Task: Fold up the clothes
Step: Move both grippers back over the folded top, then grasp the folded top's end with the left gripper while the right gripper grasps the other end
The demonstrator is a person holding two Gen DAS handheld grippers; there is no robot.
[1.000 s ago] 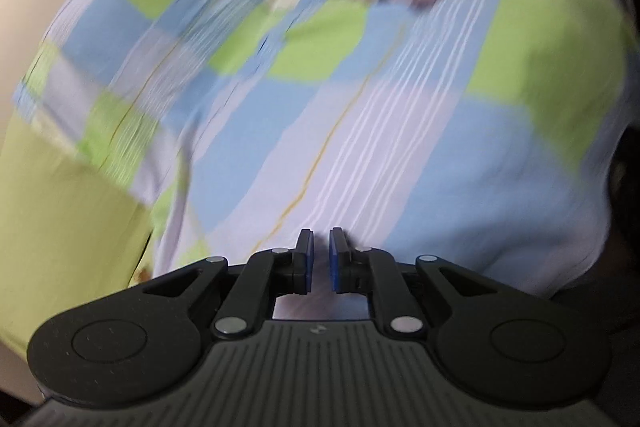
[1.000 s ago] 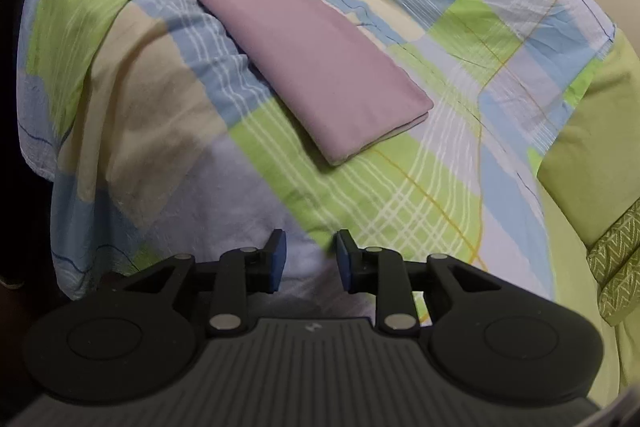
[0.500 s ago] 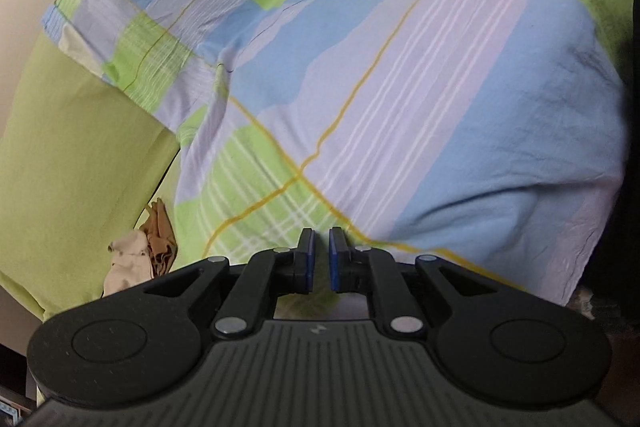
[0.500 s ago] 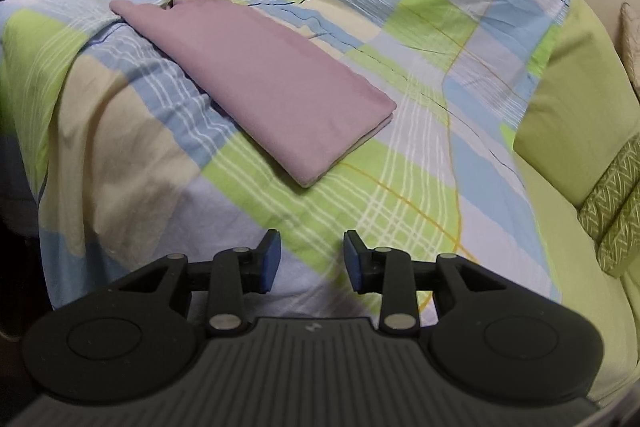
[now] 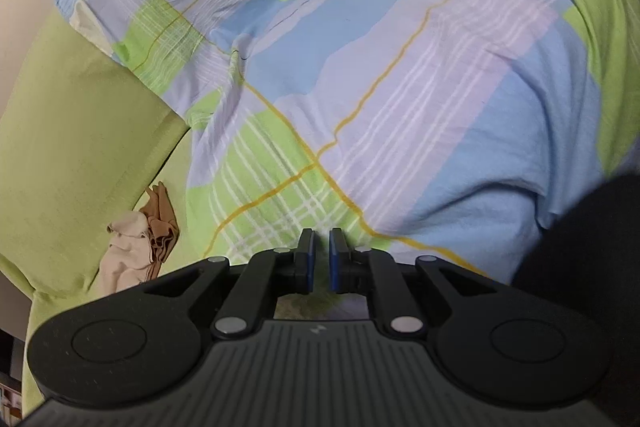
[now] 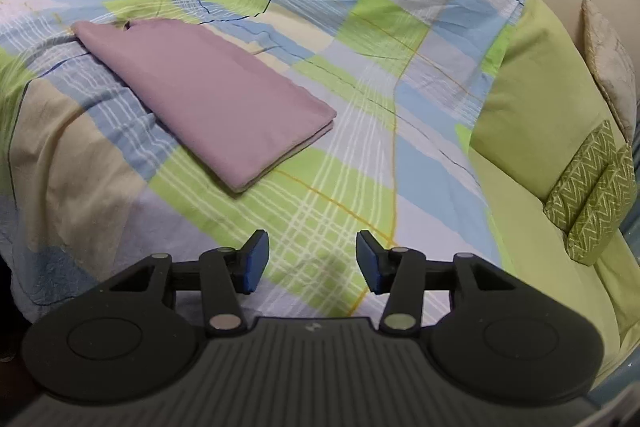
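one pink garment (image 6: 204,99) folded flat on checked quilt (image 6: 340,187), looks done. crumpled tan clothes (image 5: 136,247) far left, apparently unfolded. left gripper (image 5: 321,259) nearly closed, empty; right gripper (image 6: 313,259) wide, empty.

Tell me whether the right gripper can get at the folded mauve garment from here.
Probably yes. The right gripper is open and holds nothing, and only bare plaid quilt lies between it and the near corner of the folded mauve garment. Nothing rests on the garment.
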